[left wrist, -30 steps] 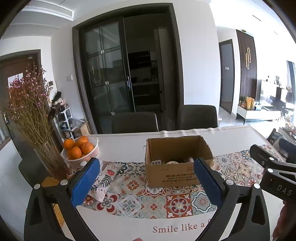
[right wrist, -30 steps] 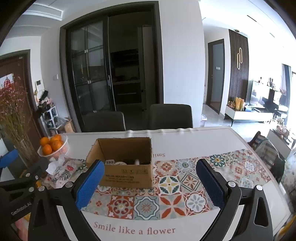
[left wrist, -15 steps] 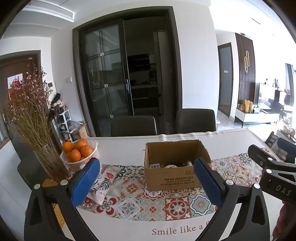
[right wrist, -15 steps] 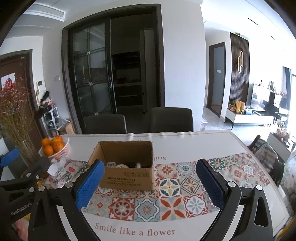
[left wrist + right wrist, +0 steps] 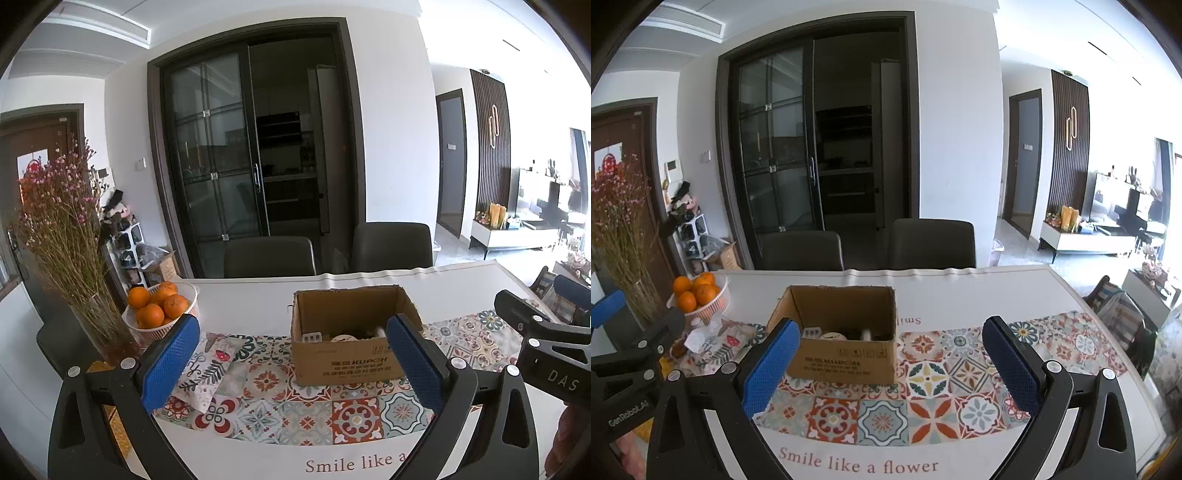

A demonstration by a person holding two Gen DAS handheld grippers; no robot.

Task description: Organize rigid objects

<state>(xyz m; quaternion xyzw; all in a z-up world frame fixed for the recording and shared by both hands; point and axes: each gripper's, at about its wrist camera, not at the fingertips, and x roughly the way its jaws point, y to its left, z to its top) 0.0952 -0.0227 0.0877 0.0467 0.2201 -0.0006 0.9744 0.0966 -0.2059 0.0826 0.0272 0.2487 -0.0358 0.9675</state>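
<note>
An open cardboard box (image 5: 352,363) stands on the patterned tablecloth, seen also in the right wrist view (image 5: 846,360). Inside it lie a blister pack (image 5: 312,336), a white round item (image 5: 341,338) and other small objects, partly hidden by the box wall. My left gripper (image 5: 291,363) is open and empty, held above the table in front of the box. My right gripper (image 5: 890,360) is open and empty, to the right of the left one, also short of the box.
A white basket of oranges (image 5: 159,306) and a glass vase of dried flowers (image 5: 99,325) stand at the left. A patterned tissue pack (image 5: 207,365) lies beside them. Two dark chairs (image 5: 269,256) stand behind the table (image 5: 960,295).
Both grippers have pulled back and risen a little, so the box looks slightly farther and smaller. Both stay open and empty.
</note>
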